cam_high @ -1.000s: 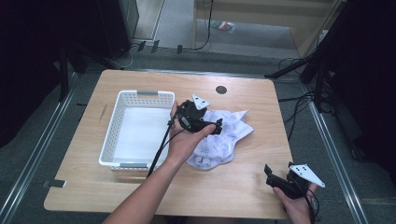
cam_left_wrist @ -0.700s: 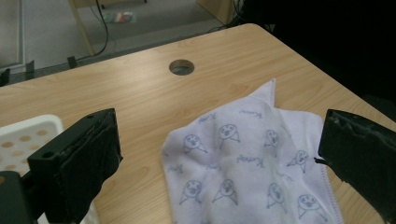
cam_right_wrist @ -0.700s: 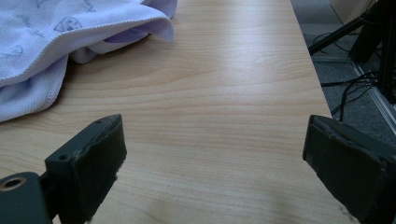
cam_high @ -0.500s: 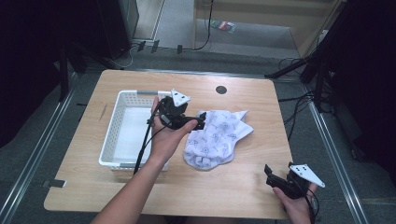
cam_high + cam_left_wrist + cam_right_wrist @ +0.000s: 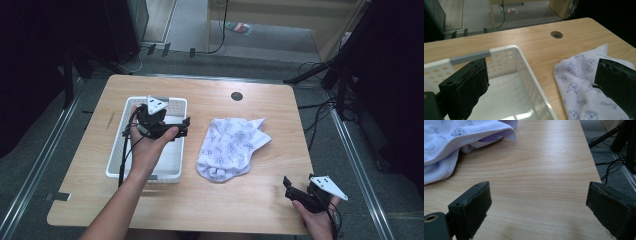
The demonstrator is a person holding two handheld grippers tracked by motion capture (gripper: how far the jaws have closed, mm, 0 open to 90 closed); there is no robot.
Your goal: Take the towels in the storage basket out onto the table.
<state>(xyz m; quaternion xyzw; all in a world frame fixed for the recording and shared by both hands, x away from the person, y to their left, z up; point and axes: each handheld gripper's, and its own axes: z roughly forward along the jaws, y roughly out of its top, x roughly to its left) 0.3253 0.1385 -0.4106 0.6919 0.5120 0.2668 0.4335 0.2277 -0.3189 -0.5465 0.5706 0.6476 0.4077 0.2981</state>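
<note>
Left tool (image 5: 186, 128) held above the white basket (image 5: 116, 165), jaws spread wide, nothing between them; pointing toward the cloth (image 5: 231, 146). Right tool (image 5: 288, 186) low at the near right corner of the counter (image 5: 260, 210), jaws also wide apart and empty, well apart from the cloth. Cloth lies crumpled on the counter just right of the basket, not touching it as far as high view shows. High view gives the whole layout: rectangular basket on the left half, cloth mid-counter, round cable hole (image 5: 237, 96) toward the far edge, 2 forearms coming in from the bottom. Left gripper view adds detail: basket (image 5: 529, 75) is glossy plastic with rows of small round holes in the walls, smooth bare floor; cloth (image 5: 579, 82) is pale lilac-white with small printed cartoon faces. Right gripper view shows the cloth (image 5: 454, 142) edge close up: soft terry-like weave, stitched hem, folded over on itself, on light wood-grain laminate (image 5: 536, 182). Jaw pads look black, rough, worn.
</note>
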